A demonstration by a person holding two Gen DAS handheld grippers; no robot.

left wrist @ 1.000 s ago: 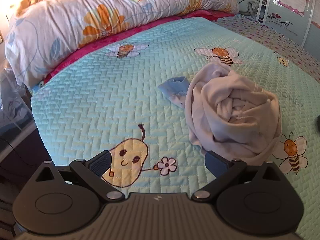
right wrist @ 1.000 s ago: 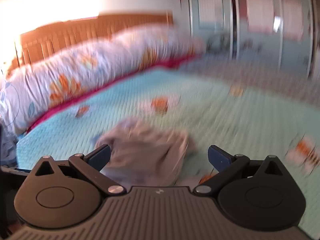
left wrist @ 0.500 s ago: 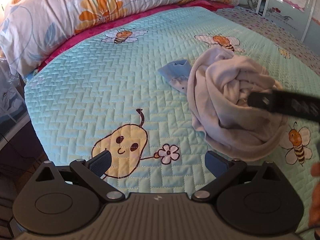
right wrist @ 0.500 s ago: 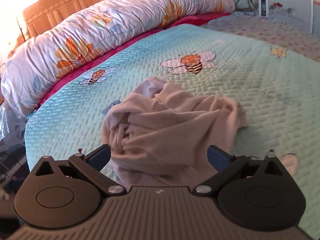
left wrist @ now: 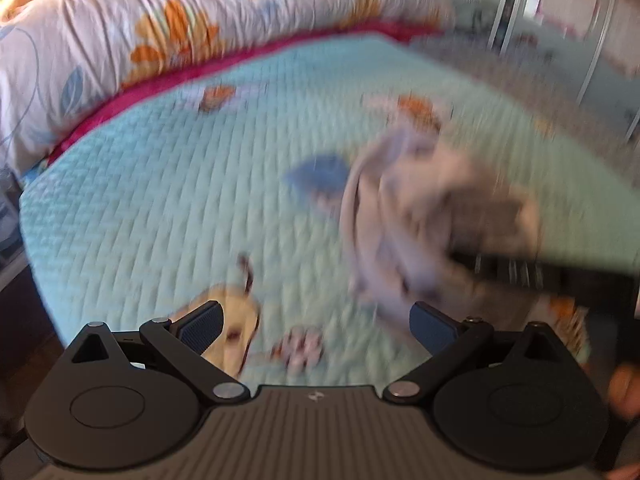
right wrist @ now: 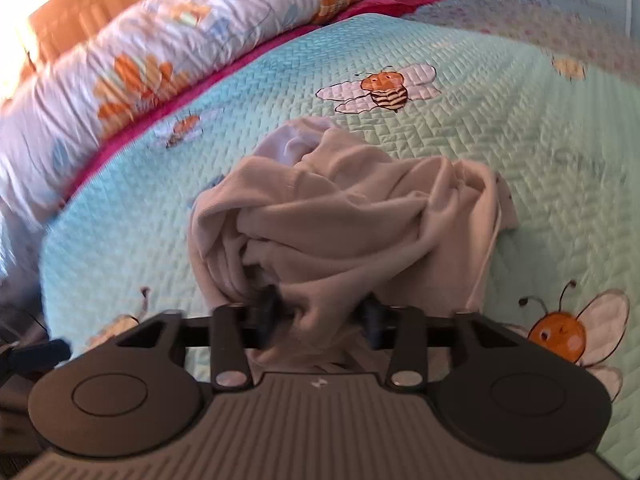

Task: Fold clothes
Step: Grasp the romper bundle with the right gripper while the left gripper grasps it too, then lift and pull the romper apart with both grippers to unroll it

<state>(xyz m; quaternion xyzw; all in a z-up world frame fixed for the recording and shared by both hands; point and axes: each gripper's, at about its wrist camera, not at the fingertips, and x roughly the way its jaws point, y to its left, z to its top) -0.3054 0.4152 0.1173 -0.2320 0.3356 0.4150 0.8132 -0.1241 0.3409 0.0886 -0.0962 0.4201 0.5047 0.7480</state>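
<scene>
The garment (right wrist: 344,216) lies crumpled near the middle of the quilt (right wrist: 540,152). The right gripper (right wrist: 320,312) pinches a fold at its near edge. The left gripper (left wrist: 316,324) is wide apart, holding nothing.

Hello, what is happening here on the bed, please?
A person is starting to fold clothes with two handheld grippers. The right gripper has closed on a fold at the near edge of the crumpled beige garment, which lies in a heap on the turquoise quilt. The left gripper is open and empty, beside the heap. A small blue cloth lies behind the garment. Nothing is folded yet.
</scene>
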